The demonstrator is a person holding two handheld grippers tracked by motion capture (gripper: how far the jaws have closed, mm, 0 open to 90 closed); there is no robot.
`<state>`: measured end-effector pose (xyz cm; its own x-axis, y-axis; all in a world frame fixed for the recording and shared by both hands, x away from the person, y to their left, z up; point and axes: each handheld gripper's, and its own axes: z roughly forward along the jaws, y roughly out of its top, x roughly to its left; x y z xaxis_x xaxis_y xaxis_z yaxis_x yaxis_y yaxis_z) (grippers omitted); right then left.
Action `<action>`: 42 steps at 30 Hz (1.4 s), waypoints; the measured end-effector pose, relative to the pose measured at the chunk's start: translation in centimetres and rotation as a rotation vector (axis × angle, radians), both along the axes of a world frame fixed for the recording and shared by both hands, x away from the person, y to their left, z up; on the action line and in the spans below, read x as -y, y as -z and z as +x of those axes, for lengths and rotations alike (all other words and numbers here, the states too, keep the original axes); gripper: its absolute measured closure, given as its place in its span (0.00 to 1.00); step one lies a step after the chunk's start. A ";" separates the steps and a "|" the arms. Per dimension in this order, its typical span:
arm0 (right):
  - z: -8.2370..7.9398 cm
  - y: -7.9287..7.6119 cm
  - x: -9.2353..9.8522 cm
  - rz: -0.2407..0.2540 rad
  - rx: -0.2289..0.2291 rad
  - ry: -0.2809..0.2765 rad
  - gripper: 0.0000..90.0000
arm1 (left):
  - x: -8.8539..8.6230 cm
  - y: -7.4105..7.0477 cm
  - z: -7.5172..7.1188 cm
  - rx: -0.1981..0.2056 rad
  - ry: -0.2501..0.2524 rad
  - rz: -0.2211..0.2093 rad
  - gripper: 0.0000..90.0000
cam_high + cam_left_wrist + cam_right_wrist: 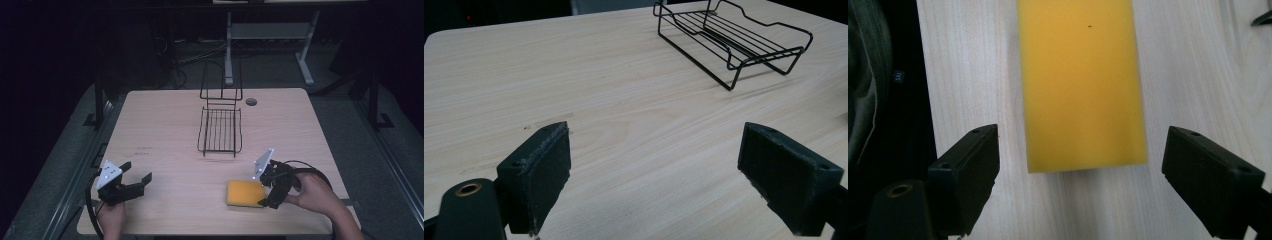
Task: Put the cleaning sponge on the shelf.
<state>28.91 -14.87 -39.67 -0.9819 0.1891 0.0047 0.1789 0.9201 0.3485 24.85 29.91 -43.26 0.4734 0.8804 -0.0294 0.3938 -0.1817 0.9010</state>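
Sponge (1080, 82) between gaping right tongs (1080, 185); left tongs (669, 185) agape, wire rack (220, 130) beyond.

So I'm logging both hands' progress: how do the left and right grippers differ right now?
The right gripper points at the yellow sponge, lined up between its fingers; the left gripper has bare table ahead. The right sits near the table's front right, the left at front left. Both are open.

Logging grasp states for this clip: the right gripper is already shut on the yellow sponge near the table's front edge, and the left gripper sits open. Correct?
Not quite. The right gripper is open, its jaws spread wide of the yellow sponge without touching it, as the right gripper view shows. The left gripper is open.
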 end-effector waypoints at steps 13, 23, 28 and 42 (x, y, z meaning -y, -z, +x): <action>0.5 0.7 -1.5 -0.025 -0.015 -0.031 0.17 | 0.1 0.0 0.0 0.001 0.004 0.001 0.14; 0.7 1.2 -2.8 -0.044 -0.024 -0.055 0.16 | 0.1 0.0 0.0 0.002 0.006 0.000 0.14; 0.8 1.5 -3.3 -0.052 -0.028 -0.065 0.16 | 0.1 0.0 0.0 0.002 0.006 -0.001 0.14; 1.2 2.3 -4.1 -0.087 -0.033 -0.075 0.16 | 0.0 0.0 0.0 0.002 0.006 -0.002 0.14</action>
<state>30.11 -10.77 -41.92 -0.9929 0.1165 0.0237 0.1186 0.9577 0.2621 24.84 29.87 -43.22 0.4785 0.8776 -0.0300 0.3910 -0.1823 0.9022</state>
